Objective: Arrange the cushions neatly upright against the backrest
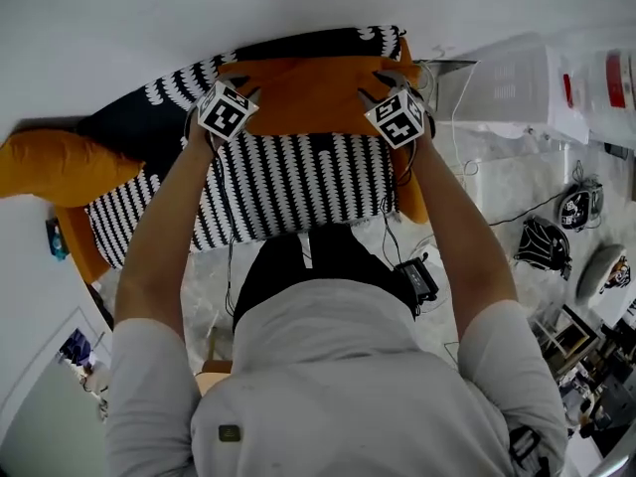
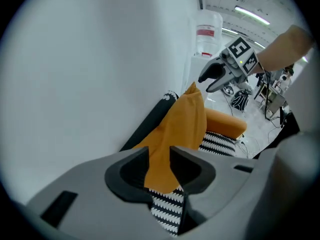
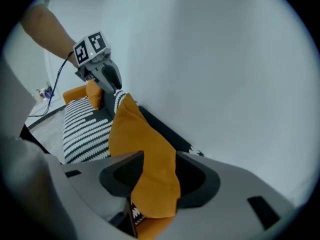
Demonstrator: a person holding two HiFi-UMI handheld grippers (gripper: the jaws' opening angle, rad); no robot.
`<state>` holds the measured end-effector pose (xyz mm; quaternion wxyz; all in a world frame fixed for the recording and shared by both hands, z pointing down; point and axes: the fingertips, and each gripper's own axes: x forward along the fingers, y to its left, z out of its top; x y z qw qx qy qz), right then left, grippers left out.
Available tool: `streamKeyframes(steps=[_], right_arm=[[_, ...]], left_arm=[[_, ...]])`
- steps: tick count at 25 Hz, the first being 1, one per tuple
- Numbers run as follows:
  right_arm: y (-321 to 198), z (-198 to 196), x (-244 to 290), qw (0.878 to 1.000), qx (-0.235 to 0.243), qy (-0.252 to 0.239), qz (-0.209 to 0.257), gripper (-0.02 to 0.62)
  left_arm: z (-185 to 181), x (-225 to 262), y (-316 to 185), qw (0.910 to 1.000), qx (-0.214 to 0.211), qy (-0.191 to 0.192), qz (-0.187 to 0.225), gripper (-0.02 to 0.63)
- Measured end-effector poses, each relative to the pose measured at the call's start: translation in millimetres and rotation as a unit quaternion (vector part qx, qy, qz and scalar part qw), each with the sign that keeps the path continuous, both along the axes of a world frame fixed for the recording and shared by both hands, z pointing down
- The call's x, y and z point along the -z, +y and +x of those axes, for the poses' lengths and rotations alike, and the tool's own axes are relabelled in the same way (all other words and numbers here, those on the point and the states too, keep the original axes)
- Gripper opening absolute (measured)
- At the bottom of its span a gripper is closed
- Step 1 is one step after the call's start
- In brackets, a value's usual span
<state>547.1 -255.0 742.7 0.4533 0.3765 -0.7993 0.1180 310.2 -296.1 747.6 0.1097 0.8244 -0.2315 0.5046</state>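
Standing orange cushion [image 1: 308, 92] against backrest [image 1: 298, 42], corners sitting between parted jaws of left tongs [image 2: 160, 159] and right tongs [image 3: 156, 166]; next, probably withdrawing without toppling it.

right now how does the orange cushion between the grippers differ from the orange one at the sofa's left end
The middle cushion stands upright against the backrest; the left-end cushion lies slumped over the end of the sofa. The middle cushion has its top corners between the jaws of the left gripper and right gripper; the left-end cushion is untouched. Both are orange.

Bright even indoor light, soft shadows, fisheye warping, dark vignetted corners
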Motion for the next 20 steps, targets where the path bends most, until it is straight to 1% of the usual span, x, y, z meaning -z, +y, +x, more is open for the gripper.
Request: streamKeyframes(steps=[3, 6, 9, 11, 13, 17, 20], right_arm=[[6, -14, 29, 0.999, -0.015, -0.018, 0.024, 0.215], [10, -18, 61, 0.997, -0.039, -0.047, 0.049, 0.215], [24, -48, 105, 0.992, -0.054, -0.076, 0.085, 0.213], [35, -67, 136, 0.987, -0.063, -0.097, 0.111, 0.212], [44, -75, 165, 0.981, -0.069, -0.113, 0.138, 0.209], [74, -87, 216, 0.97, -0.084, -0.147, 0.174, 0.192], [87, -89, 258, 0.958, -0.1, -0.172, 0.206, 0.167]], left_arm=[[-9, 29, 7, 0.9994, 0.018, 0.026, 0.015, 0.135], [-7, 62, 11, 0.9964, 0.036, 0.067, 0.037, 0.135], [-28, 110, 22, 0.9885, 0.059, 0.119, 0.073, 0.135], [-39, 142, 29, 0.9819, 0.061, 0.15, 0.099, 0.135], [-40, 171, 34, 0.9752, 0.06, 0.177, 0.118, 0.135], [-42, 214, 61, 0.965, 0.06, 0.218, 0.133, 0.135], [-46, 242, 75, 0.9591, 0.054, 0.233, 0.152, 0.133]])
